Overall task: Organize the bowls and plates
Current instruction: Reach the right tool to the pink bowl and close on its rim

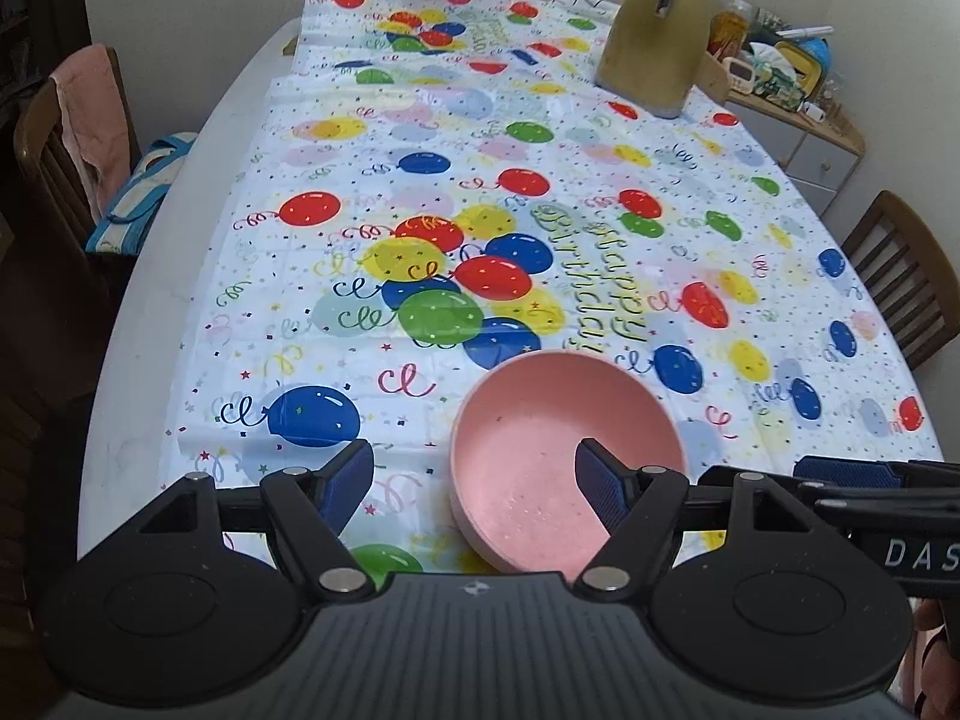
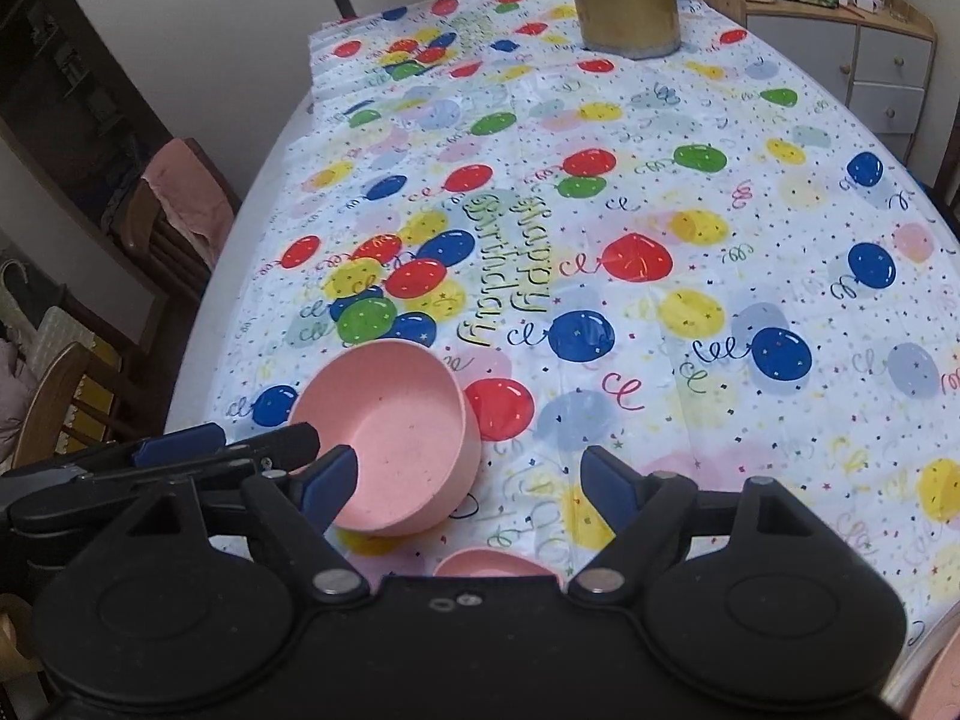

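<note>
Resting on the balloon-print tablecloth (image 1: 540, 138) near the table's (image 1: 180, 276) front edge, a pink bowl (image 1: 558, 450) sits upright. The left gripper (image 1: 474, 486) hovers over it with jaws spread; one blue pad is above the bowl's inside, the other out over the cloth, neither pressing on it. The right gripper (image 2: 468, 486) is also released, nothing between its fingers, the same bowl just to its left. A second pink rim (image 2: 498, 564) peeks out below it. A gold kettle (image 1: 654, 42) stands at the far end.
</note>
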`<act>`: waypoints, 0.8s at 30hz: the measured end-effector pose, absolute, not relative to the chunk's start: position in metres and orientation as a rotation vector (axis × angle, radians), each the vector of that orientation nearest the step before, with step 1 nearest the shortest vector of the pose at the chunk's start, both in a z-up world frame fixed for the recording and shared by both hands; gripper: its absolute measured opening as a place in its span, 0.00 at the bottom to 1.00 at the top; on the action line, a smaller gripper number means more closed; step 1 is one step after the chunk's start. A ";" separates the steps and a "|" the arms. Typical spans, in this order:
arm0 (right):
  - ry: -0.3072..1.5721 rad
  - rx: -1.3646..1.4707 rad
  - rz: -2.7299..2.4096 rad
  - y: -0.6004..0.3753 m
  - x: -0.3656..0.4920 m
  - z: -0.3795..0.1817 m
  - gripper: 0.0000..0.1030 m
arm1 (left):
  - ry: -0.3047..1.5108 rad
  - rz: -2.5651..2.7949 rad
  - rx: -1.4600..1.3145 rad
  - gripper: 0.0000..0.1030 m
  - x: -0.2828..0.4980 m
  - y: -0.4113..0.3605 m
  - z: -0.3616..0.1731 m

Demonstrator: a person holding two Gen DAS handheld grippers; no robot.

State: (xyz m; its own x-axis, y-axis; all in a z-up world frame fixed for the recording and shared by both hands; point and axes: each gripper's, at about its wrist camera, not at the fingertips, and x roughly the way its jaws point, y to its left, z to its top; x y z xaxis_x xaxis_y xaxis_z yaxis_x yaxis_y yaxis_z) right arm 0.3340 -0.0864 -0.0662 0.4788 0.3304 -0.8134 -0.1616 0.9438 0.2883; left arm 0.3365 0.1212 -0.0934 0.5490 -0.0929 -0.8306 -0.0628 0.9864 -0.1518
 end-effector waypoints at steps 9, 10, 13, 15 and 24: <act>1.083 0.146 0.257 -0.073 0.354 -0.095 0.72 | 1.033 -0.027 -0.169 0.72 0.357 0.125 -0.120; 1.087 0.142 0.254 -0.072 0.355 -0.097 0.70 | 1.036 -0.026 -0.167 0.72 0.359 0.125 -0.122; 1.091 0.137 0.247 -0.069 0.359 -0.101 0.64 | 1.043 -0.024 -0.160 0.72 0.362 0.124 -0.128; 1.093 0.134 0.242 -0.067 0.361 -0.104 0.59 | 1.048 -0.028 -0.157 0.72 0.363 0.123 -0.131; 1.099 0.136 0.236 -0.062 0.367 -0.111 0.37 | 1.054 -0.056 -0.165 0.58 0.367 0.122 -0.138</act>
State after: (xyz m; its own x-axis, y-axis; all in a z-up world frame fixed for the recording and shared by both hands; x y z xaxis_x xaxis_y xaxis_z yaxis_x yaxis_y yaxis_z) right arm 0.3667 -0.0622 -0.1114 0.4327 0.2558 -0.8644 -0.1221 0.9667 0.2250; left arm 0.3667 0.1219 -0.1376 0.4938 -0.1249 -0.8605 -0.0329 0.9862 -0.1620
